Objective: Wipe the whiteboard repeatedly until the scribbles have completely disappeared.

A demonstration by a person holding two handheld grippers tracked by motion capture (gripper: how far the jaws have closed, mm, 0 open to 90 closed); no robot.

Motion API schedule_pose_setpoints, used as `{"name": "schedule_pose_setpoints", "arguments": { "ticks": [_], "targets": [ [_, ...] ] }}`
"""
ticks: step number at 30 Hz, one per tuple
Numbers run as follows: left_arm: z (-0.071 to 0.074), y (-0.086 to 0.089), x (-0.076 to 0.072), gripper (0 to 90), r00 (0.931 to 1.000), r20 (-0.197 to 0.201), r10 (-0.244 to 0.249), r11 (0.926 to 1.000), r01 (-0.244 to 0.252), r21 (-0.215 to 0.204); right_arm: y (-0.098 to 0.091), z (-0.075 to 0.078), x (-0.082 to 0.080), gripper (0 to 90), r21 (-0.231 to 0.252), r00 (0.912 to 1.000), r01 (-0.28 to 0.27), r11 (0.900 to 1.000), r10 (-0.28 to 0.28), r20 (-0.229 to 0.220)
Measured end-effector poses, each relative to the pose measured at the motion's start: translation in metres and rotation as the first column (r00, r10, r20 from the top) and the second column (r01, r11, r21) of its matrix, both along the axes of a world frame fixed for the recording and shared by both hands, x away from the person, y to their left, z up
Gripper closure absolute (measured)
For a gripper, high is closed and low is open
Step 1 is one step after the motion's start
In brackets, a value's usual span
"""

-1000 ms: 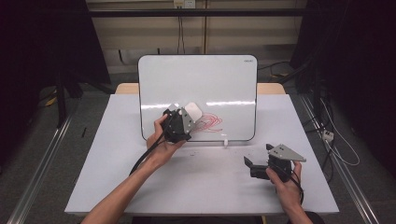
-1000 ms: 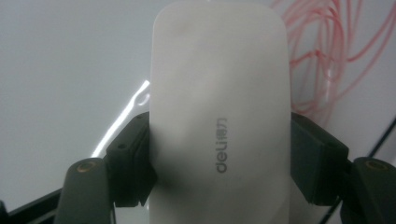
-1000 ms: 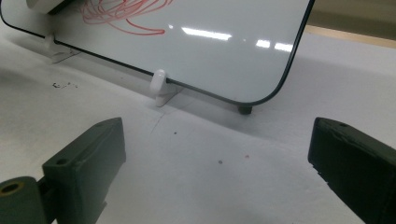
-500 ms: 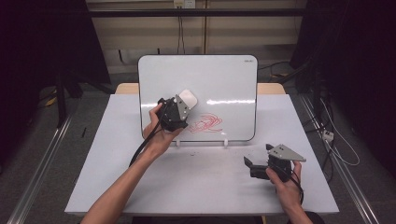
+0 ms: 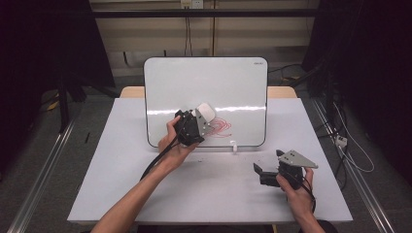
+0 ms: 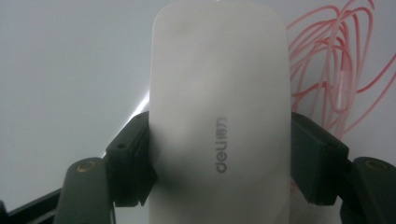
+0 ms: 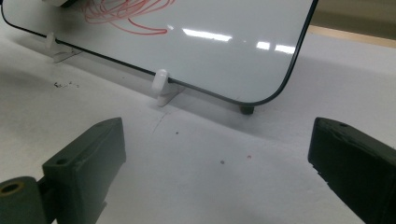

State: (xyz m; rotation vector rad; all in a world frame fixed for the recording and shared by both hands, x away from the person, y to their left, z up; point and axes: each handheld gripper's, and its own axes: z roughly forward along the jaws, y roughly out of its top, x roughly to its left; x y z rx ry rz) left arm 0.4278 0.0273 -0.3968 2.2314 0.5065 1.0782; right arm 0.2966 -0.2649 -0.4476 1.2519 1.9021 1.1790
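Glossy board, matt table
The whiteboard (image 5: 228, 92) gleams smooth with reflections; the eraser (image 6: 219, 112) looks satiny white plastic; the table (image 5: 214, 189) is dull matt.

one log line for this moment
left gripper: shut on eraser | eraser: at whiteboard, beside red scribble | right gripper: open, near table

So the whiteboard (image 5: 206, 99) stands propped at the back of the table (image 5: 121, 165). The left gripper (image 5: 197, 124) presses a white eraser (image 5: 205, 112) against its lower middle, just left of the red scribble (image 5: 221, 126). The right gripper (image 5: 269, 172) sits on the table below the whiteboard's right corner.
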Motion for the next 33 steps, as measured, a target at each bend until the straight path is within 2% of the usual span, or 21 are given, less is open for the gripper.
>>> {"name": "schedule_pose_setpoints", "arguments": {
  "ticks": [7, 9, 11, 12, 16, 24, 27, 31, 33],
  "targets": [
    [-0.013, -0.01, -0.012, 31.0, 0.9989, -0.01, -0.045, 0.998, 0.045, 0.045, 0.0, 0.0, 0.0, 4.1, 0.001, 1.0, 0.0, 1.0, 0.0, 0.002],
    [-0.017, -0.013, -0.016, 31.0, 0.9984, -0.007, -0.056, 0.9959, 0.056, 0.071, 0.0, 0.0, 0.0, 4.0, 0.0, 1.0, -0.003, 1.0, 0.003, 0.001],
    [-0.02, -0.015, -0.019, 30.9, 0.9979, -0.007, -0.065, 0.9944, 0.065, 0.083, 0.0, 0.0, 0.0, 4.0, 0.001, 1.0, 0.0, 1.0, 0.0, 0.0],
    [-0.021, -0.016, -0.02, 31.0, 0.9979, -0.005, -0.064, 0.995, 0.064, 0.077, 0.0, 0.0, 0.0, 4.1, 0.001, 1.0, 0.0, 1.0, 0.0, 0.0],
    [-0.024, -0.018, -0.025, 31.0, 0.9951, 0.001, -0.099, 0.9859, 0.098, 0.136, 0.0, 0.0, 0.0, 4.0, -0.001, 1.0, -0.002, 1.0, 0.002, 0.001],
    [-0.022, -0.016, -0.021, 31.0, 0.9926, -0.021, -0.12, 0.9847, 0.121, 0.125, -0.001, 0.0, 0.0, 4.0, 0.0, 1.0, -0.002, 1.0, 0.002, 0.001],
    [-0.017, -0.013, -0.018, 31.1, 0.9935, -0.014, -0.113, 0.985, 0.114, 0.13, -0.001, 0.0, 0.0, 4.0, 0.001, 1.0, -0.002, 1.0, 0.002, 0.001],
    [-0.009, -0.007, -0.01, 31.0, 0.9958, -0.01, -0.091, 0.991, 0.091, 0.098, -0.001, 0.0, 0.0, 4.0, 0.001, 1.0, -0.003, 1.0, 0.003, 0.002],
    [-0.004, -0.003, -0.005, 31.1, 0.9968, -0.007, -0.08, 0.9922, 0.08, 0.095, -0.001, 0.0, 0.0, 4.1, 0.002, 1.0, -0.003, 1.0, 0.003, 0.0]
  ]
}}
